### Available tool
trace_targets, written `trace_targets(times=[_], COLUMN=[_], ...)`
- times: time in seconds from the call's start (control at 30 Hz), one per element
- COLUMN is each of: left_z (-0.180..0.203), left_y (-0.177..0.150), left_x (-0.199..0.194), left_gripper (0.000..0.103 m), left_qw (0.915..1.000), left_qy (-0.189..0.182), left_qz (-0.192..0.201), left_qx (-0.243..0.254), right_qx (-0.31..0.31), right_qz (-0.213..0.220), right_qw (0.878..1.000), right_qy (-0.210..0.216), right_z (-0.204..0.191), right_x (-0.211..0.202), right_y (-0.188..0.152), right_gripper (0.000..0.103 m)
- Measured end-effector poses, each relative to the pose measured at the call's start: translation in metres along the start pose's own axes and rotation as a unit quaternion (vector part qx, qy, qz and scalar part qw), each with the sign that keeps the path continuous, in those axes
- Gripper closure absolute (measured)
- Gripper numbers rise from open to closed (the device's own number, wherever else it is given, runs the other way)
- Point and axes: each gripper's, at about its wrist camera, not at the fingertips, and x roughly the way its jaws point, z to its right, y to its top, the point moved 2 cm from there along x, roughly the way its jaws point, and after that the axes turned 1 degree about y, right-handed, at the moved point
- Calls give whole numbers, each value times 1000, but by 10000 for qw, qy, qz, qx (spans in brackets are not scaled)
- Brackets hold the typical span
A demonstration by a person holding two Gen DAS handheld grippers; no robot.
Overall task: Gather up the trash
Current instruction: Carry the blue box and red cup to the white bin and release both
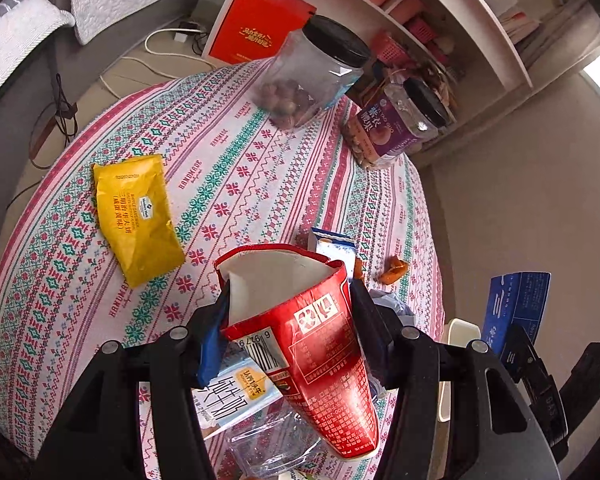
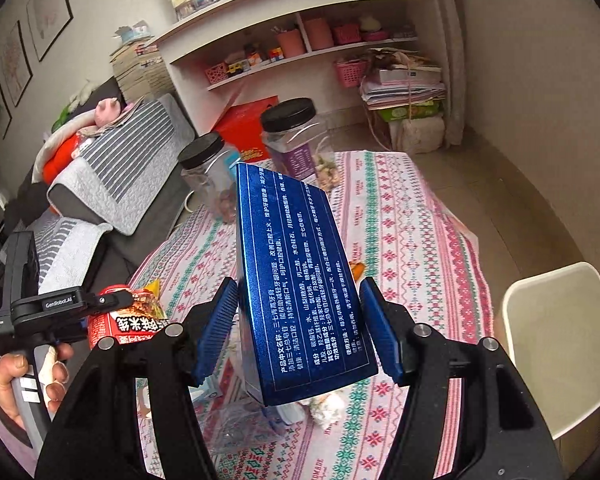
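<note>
In the left wrist view my left gripper (image 1: 290,312) is shut on a squashed red paper noodle cup (image 1: 324,360), tilted with its open mouth facing up and away, above the patterned tablecloth (image 1: 240,152). A yellow snack packet (image 1: 138,216) lies flat to the left. Under the cup lie a milk carton (image 1: 236,396) and a clear plastic tray (image 1: 268,444). In the right wrist view my right gripper (image 2: 300,324) is shut on a long blue box (image 2: 300,280) with white print, held clear of the table. Crumpled white paper (image 2: 328,404) lies below it.
Two black-lidded clear jars (image 1: 316,72) (image 1: 396,128) stand at the table's far side. An orange peel (image 1: 394,270) and a small blue-white carton (image 1: 332,248) lie nearby. A white chair (image 2: 560,340) stands at the table's right, with a sofa (image 2: 120,168) left and white shelves (image 2: 300,52) behind.
</note>
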Motion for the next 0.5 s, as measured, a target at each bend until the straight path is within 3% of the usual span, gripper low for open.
trace_targets(times=[0.23, 0.5], left_z=[31, 77], left_y=[-9, -23], left_x=[10, 22], left_gripper=[47, 48], left_qw=[9995, 9971], left_qy=[-71, -43], left_qz=[-6, 17], left_qx=[298, 763], right_qx=[461, 1019], right_qz=[188, -32], right_qw=[9946, 9720], right_qy=[-914, -2115], right_z=[68, 152], right_x=[-22, -41], right_y=[-1, -17], right_gripper=[43, 42])
